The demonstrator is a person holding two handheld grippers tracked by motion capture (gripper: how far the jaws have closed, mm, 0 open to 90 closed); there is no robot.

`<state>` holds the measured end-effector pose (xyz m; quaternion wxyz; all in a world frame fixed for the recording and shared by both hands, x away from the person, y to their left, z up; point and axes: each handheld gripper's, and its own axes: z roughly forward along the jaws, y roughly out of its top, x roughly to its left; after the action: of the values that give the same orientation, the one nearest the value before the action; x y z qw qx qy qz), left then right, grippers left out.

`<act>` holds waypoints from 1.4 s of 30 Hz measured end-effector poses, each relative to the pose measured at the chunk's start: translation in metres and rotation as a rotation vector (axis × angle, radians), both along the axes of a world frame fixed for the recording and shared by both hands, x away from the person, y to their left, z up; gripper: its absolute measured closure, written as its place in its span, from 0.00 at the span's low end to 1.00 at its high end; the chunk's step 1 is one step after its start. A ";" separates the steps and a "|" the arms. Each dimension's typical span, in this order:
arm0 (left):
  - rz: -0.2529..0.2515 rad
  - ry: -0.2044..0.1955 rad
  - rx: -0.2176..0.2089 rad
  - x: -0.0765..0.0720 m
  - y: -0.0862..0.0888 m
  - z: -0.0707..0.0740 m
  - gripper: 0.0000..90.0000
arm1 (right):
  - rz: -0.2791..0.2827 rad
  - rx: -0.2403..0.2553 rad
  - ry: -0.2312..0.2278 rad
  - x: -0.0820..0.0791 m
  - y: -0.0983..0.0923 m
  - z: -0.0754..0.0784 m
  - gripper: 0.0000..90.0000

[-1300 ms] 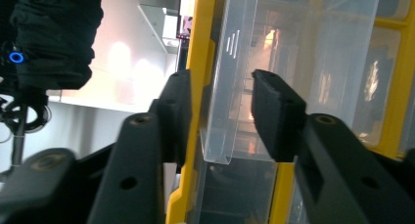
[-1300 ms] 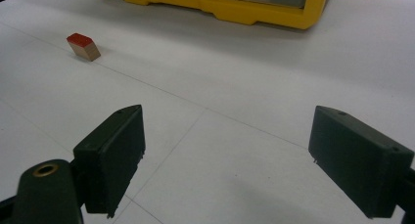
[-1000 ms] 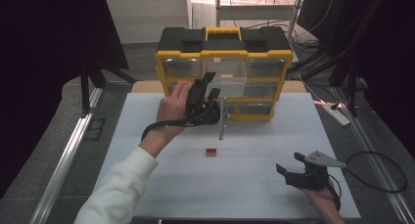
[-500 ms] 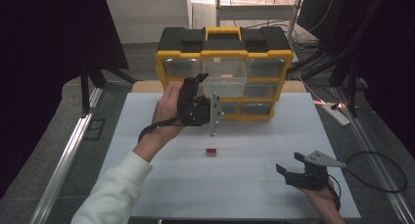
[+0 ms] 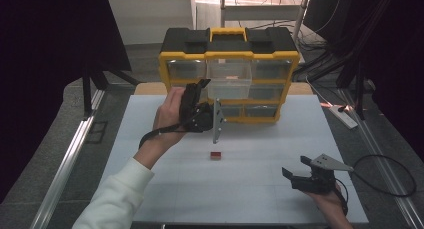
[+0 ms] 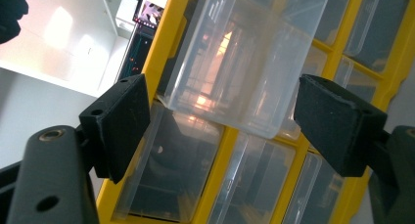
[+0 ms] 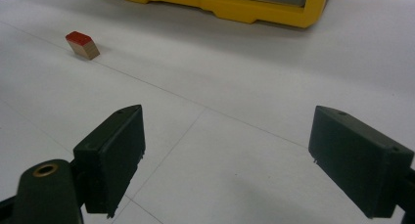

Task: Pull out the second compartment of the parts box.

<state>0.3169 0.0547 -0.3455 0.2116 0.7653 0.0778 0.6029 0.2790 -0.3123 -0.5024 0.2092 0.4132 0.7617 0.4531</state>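
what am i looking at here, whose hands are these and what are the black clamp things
A person sits at a white table, holding a two-jaw tool in each hand. One picture looks down from above; the other two come from cameras riding on each tool, looking along its black jaws. The left tool is raised before a yellow drawer cabinet, where a clear drawer is pulled out; its jaws have just been opening and grip nothing. The right tool rests open near the table's front edge, holding nothing. A small red-topped block lies on the table.
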 end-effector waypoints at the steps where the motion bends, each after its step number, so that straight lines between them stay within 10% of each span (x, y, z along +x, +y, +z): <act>1: 0.003 0.001 0.002 0.000 0.001 -0.001 0.24 | 0.000 -0.001 0.000 0.000 0.000 0.000 0.16; 42: 0.078 0.041 0.034 -0.001 0.033 -0.026 0.24 | -0.003 -0.009 -0.006 0.000 0.001 0.000 0.16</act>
<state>0.3162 0.0876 -0.3711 0.1731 0.7774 0.1014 0.5962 0.2789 -0.3113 -0.5027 0.2142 0.4120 0.7625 0.4505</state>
